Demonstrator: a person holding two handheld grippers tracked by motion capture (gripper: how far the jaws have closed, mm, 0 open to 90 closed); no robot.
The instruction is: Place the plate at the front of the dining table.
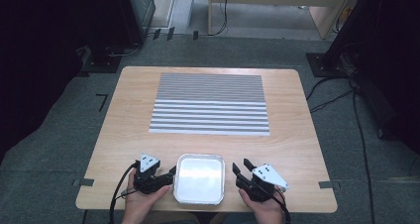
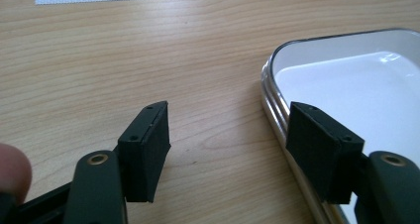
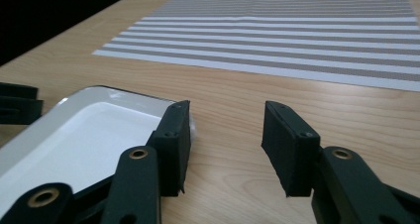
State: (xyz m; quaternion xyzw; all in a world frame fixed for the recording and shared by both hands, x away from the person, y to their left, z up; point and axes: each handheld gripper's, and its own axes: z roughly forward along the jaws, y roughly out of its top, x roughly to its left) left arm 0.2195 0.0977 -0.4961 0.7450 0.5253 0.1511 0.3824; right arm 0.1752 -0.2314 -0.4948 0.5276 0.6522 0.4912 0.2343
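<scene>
Two grippers are flanking a white tray at the near edge of the wooden table. The left gripper is standing with its jaws apart; in its own view one pad is hovering over bare wood while the other is sitting over the tray's rim, with nothing pinched between them. The right gripper is also standing with jaws apart; in its own view the left-hand pad is sitting just beside the tray's corner, and whether it is touching is hard to tell.

The tray is lying flat between the two grippers, a rounded near-square whose slightly longer axis seems to be running toward the striped mat farther back. Glare is washing out the tray's floor, and each gripper view is cutting off part of it.
</scene>
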